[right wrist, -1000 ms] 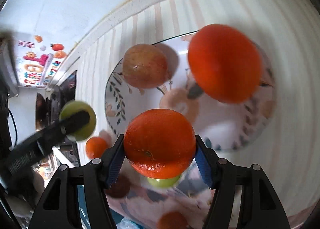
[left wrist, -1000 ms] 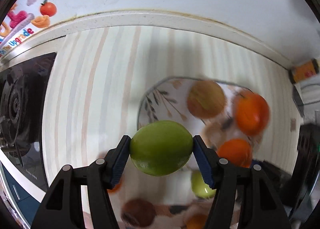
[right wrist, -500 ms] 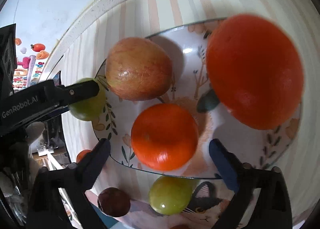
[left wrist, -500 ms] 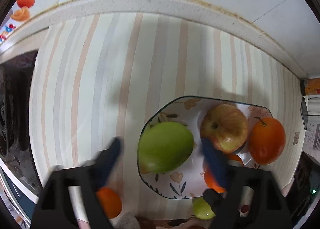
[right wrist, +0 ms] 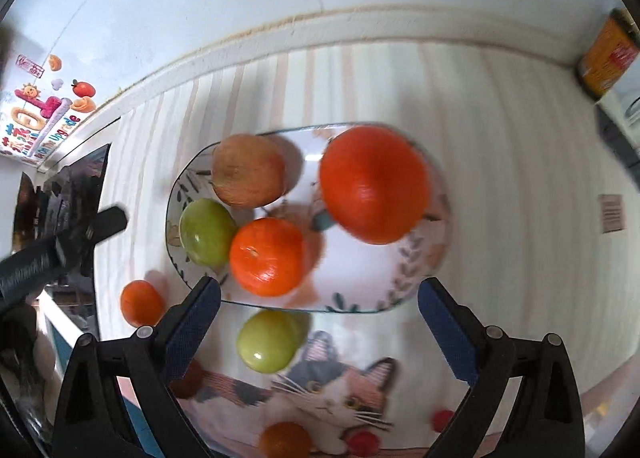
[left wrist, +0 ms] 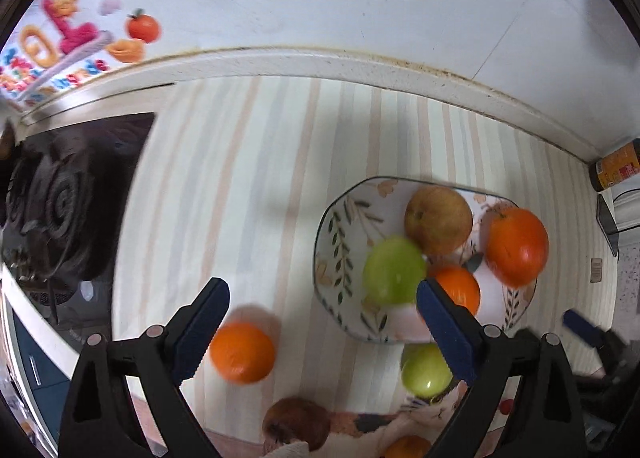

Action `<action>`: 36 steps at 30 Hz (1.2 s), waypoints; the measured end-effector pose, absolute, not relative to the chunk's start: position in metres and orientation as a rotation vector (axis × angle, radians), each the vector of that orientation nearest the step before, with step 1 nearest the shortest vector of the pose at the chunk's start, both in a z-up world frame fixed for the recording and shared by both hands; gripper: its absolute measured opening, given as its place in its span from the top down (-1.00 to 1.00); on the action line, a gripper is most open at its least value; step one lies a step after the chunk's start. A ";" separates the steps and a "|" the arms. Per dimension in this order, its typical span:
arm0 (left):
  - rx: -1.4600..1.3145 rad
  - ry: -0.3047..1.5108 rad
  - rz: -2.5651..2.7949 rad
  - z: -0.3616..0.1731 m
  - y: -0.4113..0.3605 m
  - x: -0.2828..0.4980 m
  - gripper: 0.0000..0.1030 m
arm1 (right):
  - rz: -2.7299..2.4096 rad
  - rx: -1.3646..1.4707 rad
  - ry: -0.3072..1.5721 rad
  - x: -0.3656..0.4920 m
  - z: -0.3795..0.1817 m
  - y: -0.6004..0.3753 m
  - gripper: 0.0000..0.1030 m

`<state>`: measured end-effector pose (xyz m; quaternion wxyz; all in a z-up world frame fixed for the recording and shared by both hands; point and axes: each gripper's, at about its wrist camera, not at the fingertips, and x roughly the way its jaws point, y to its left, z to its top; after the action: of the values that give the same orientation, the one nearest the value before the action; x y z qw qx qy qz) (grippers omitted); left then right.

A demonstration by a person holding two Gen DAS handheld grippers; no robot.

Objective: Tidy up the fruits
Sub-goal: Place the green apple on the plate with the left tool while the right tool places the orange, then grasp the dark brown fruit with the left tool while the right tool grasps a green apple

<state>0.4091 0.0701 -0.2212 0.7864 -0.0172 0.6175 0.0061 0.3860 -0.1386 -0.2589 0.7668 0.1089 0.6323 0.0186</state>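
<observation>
A leaf-patterned plate holds a green apple, a red-yellow apple, a small orange and a large orange. My left gripper is open and empty, above the counter left of the plate. My right gripper is open and empty, in front of the plate. Loose on the counter lie an orange, a green fruit and a brown fruit.
A cat-print mat lies in front of the plate with another small orange on it. A gas stove stands at the left. A yellow-orange can stands in the far right corner by the wall.
Both grippers opened and released their fruit onto the plate: the left let go of the green apple, the right the small orange. Both then pulled back from the plate.
</observation>
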 end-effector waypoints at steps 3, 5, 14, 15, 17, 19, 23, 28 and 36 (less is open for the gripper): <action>-0.008 1.272 0.023 -0.203 0.068 0.377 -0.86 | 0.023 0.194 1.327 0.370 -0.238 -0.141 -0.96; -0.001 1.254 0.020 -0.194 0.065 0.365 -0.86 | 0.016 0.184 1.294 0.358 -0.220 -0.142 -0.96; 0.008 1.145 0.006 -0.143 0.059 0.304 -0.86 | 0.006 0.157 1.191 0.297 -0.160 -0.144 -0.96; 0.011 1.137 0.005 -0.138 0.059 0.299 -0.86 | 0.004 0.157 1.180 0.290 -0.154 -0.145 -0.96; 0.010 1.126 -0.003 -0.129 0.058 0.288 -0.86 | 0.001 0.150 1.163 0.279 -0.146 -0.146 -0.96; 0.010 1.111 -0.011 -0.119 0.058 0.277 -0.86 | -0.003 0.150 1.145 0.266 -0.136 -0.147 -0.96; 0.015 1.070 -0.021 -0.103 0.057 0.254 -0.86 | -0.009 0.145 1.106 0.244 -0.115 -0.150 -0.96; 0.012 1.040 -0.038 -0.088 0.054 0.231 -0.86 | 0.004 0.155 1.077 0.218 -0.094 -0.153 -0.96; 0.002 1.036 -0.043 -0.083 0.051 0.206 -0.86 | 0.028 0.179 1.053 0.188 -0.078 -0.158 -0.96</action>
<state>0.2063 0.0511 -0.0835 0.8686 0.0011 0.4951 -0.0205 0.1883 -0.1579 -0.0784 0.8606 0.0853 0.5019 0.0132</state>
